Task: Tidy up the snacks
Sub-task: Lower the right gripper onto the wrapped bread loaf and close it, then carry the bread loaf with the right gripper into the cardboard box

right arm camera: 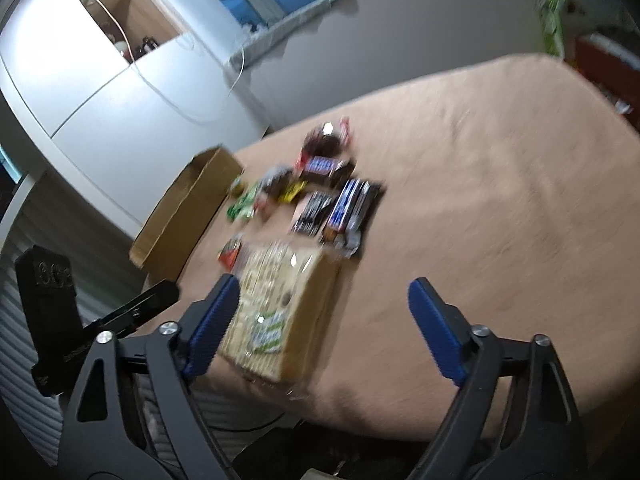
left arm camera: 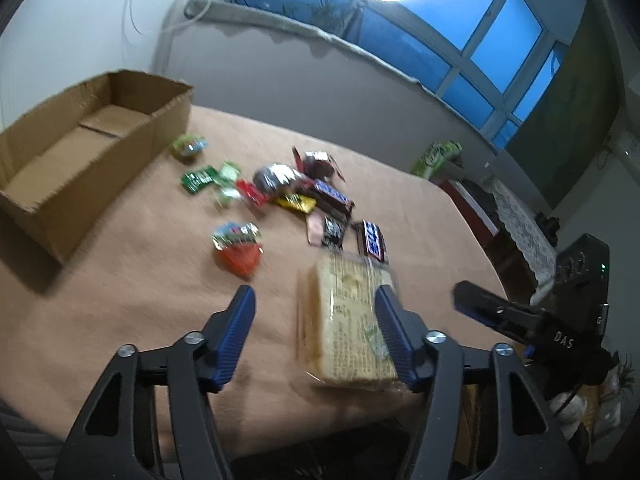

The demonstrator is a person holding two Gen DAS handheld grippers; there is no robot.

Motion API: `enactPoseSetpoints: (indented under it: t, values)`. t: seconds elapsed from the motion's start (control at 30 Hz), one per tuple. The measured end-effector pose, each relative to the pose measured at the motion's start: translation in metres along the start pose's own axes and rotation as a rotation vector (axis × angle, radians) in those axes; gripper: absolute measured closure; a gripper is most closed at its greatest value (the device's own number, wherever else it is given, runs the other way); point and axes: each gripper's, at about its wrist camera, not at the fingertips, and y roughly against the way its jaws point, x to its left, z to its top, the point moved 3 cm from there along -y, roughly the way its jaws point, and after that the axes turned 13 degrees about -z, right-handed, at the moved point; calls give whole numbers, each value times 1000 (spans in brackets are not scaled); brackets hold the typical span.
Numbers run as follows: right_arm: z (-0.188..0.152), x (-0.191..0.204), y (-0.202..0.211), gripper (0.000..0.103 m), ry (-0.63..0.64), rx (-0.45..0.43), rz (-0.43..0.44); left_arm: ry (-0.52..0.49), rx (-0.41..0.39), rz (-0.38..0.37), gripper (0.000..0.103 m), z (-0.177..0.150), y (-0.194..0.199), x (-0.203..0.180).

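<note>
**Snacks heaped beside the carton, cracker pack nearest us**

We see a pile of snack bars [left arm camera: 320, 196] and small green packets [left arm camera: 198, 178] between the cardboard box [left arm camera: 52, 184] and the cracker pack [left arm camera: 348, 320] on the bench [left arm camera: 140, 300]; a red pouch [left arm camera: 238, 246] lies just beside the pack. The pack's long axis runs away from us toward the pile. Our left gripper [left arm camera: 314, 320] and right gripper [right arm camera: 324, 316] both hover with jaws spread wide, holding nothing.
</note>
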Motion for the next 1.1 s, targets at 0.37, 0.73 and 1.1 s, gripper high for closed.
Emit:
enactPoseSetpoints:
  t: [0.37,0.73,1.1]
  values:
    - [-17,22,-33,50,34,138,106,6,95,-39,71,-18,-25,0]
    - [-17,28,-40,62,36,160,131,-8,107,-50,72,-21,-33,-3]
    - [-1,47,-40,63,59,156,156,-47,51,-31,72,-5,-15,-3]
